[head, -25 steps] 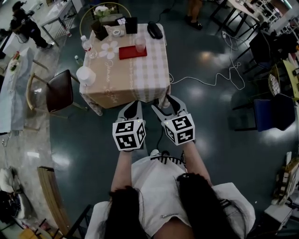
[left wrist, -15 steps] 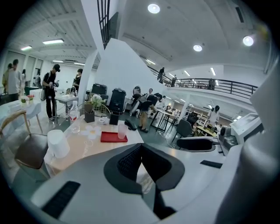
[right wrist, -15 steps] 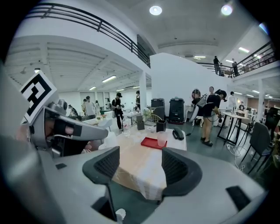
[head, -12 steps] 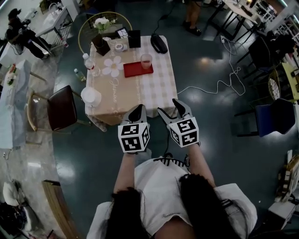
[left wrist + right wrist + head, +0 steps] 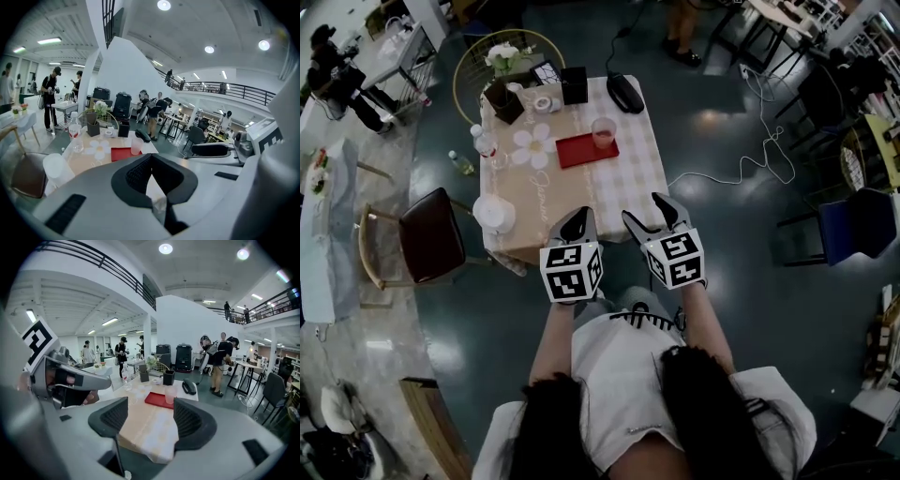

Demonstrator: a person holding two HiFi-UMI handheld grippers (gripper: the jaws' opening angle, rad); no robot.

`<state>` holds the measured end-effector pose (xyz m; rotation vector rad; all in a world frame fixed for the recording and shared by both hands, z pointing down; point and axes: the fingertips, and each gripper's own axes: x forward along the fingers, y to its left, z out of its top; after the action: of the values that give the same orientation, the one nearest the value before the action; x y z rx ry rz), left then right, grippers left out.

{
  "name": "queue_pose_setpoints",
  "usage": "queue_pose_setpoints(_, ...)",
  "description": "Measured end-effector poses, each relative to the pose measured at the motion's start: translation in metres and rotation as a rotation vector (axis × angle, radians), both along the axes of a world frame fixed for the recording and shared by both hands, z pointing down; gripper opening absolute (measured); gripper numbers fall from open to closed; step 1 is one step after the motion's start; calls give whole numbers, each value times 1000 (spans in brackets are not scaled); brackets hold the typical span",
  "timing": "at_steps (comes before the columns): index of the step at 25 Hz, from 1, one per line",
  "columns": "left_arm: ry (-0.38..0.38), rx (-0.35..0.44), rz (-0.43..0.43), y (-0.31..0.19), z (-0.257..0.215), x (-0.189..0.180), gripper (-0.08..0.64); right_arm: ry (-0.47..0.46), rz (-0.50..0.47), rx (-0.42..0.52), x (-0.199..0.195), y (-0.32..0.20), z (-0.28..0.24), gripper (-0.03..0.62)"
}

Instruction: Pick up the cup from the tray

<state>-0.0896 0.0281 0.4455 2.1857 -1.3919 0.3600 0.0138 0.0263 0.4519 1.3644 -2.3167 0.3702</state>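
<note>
A clear plastic cup stands upright on the right end of a red tray, on a table with a beige checked cloth. Both grippers hover at the table's near edge, well short of the tray. My left gripper is shut with nothing in it; in the left gripper view its pads meet at the tips, and the cup and tray lie far beyond. My right gripper is open and empty. Between its pads the right gripper view shows the cloth, with the cup on the tray ahead.
Left of the tray stand a water bottle, a glass and a white lidded bowl. A flower vase, black boxes and a black handset line the far edge. A brown chair is at the left; a cable crosses the floor at the right.
The table has drawn closer and shifted lower and to the right in the head view. Both grippers keep their pose in front of the person, now at the table's near edge.
</note>
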Motion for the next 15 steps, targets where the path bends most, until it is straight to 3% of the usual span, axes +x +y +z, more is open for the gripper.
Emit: queue_pose_setpoints(15,-15,-7,-12,-54,4,-10,8,47,-30,-18,-7,-64,8,322)
